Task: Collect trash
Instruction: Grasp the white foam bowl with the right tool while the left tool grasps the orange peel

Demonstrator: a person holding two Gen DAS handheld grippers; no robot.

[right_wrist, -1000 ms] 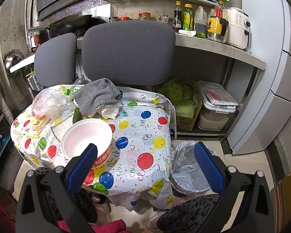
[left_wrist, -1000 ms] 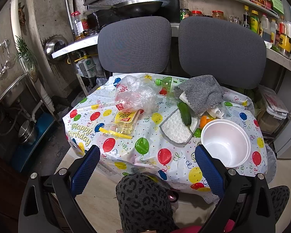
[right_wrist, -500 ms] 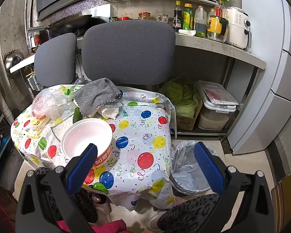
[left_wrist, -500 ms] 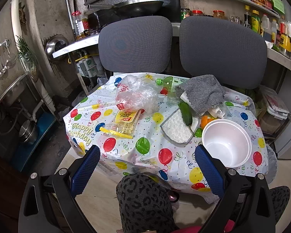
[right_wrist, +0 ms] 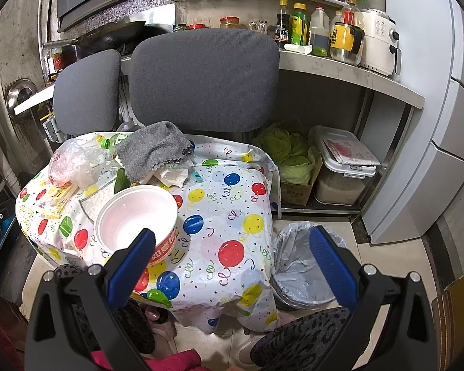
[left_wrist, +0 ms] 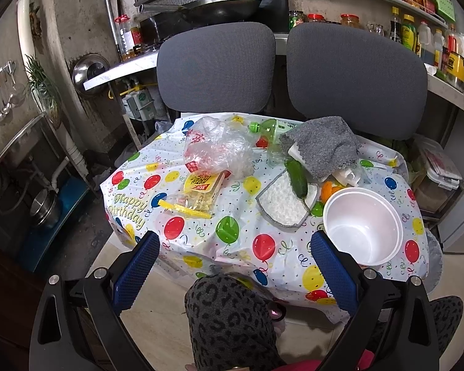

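Observation:
A small table with a balloon-print cloth [left_wrist: 232, 232] holds trash: a crumpled clear plastic bag [left_wrist: 216, 148], a yellow snack packet [left_wrist: 198, 188], an empty white paper bowl [left_wrist: 362, 225] and a green plastic bottle [left_wrist: 263, 126]. The bowl [right_wrist: 136, 213] also shows in the right wrist view. A bin lined with a grey bag [right_wrist: 303, 266] stands on the floor right of the table. My left gripper [left_wrist: 235, 266] is open and empty, short of the table's near edge. My right gripper [right_wrist: 229, 259] is open and empty, above the table's near right corner.
A grey cloth [left_wrist: 321, 145], a cucumber [left_wrist: 297, 176] and a white scrub pad [left_wrist: 281, 201] also lie on the table. Two grey chairs [left_wrist: 216, 71] stand behind it. A box of cabbage [right_wrist: 294, 160] and a lidded container [right_wrist: 343, 167] sit under the counter.
Both views have shifted only very slightly. Nothing on the table has moved and both grippers stay open.

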